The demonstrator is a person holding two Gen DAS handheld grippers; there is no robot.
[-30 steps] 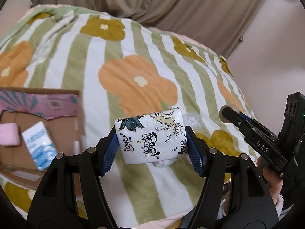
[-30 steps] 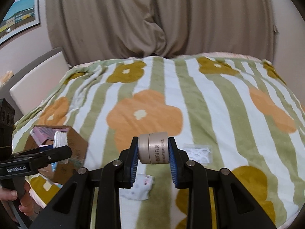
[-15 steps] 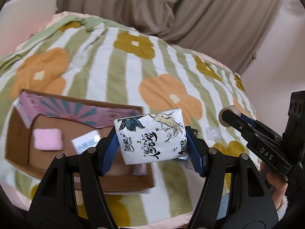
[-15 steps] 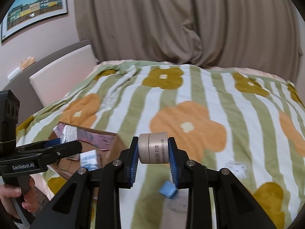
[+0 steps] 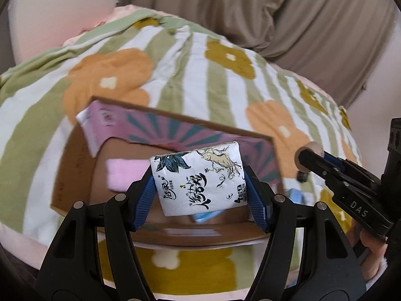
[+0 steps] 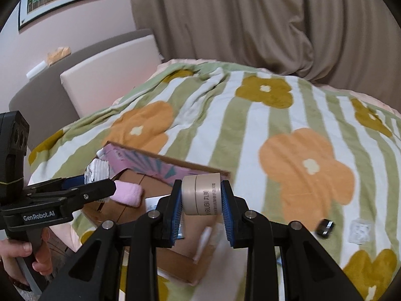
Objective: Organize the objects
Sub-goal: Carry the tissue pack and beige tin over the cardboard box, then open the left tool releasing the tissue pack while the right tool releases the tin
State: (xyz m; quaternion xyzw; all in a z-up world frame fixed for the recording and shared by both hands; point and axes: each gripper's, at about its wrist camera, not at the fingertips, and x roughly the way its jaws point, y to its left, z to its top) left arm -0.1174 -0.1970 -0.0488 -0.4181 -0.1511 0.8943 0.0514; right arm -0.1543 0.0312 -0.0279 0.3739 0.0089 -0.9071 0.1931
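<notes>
My left gripper (image 5: 201,195) is shut on a white tissue pack (image 5: 200,175) with black writing, held above an open cardboard box (image 5: 75,170) on the bed. My right gripper (image 6: 201,204) is shut on a beige round jar (image 6: 201,197), held over the same box (image 6: 190,255). The box holds a pink soft item (image 5: 125,173), also in the right wrist view (image 6: 126,194), and a blue-white packet (image 5: 205,215). The left gripper with its pack (image 6: 96,173) shows at the left of the right wrist view. The right gripper (image 5: 308,158) shows at the right of the left wrist view.
The floral green-striped blanket (image 6: 250,125) covers the bed. A small black object (image 6: 325,228) and a clear packet (image 6: 361,232) lie on it right of the box. A white headboard (image 6: 107,75) stands at the left, curtains (image 6: 250,25) behind.
Both grippers have moved left with their loads, from over the bare blanket to above the cardboard box. Both grips are unchanged.
</notes>
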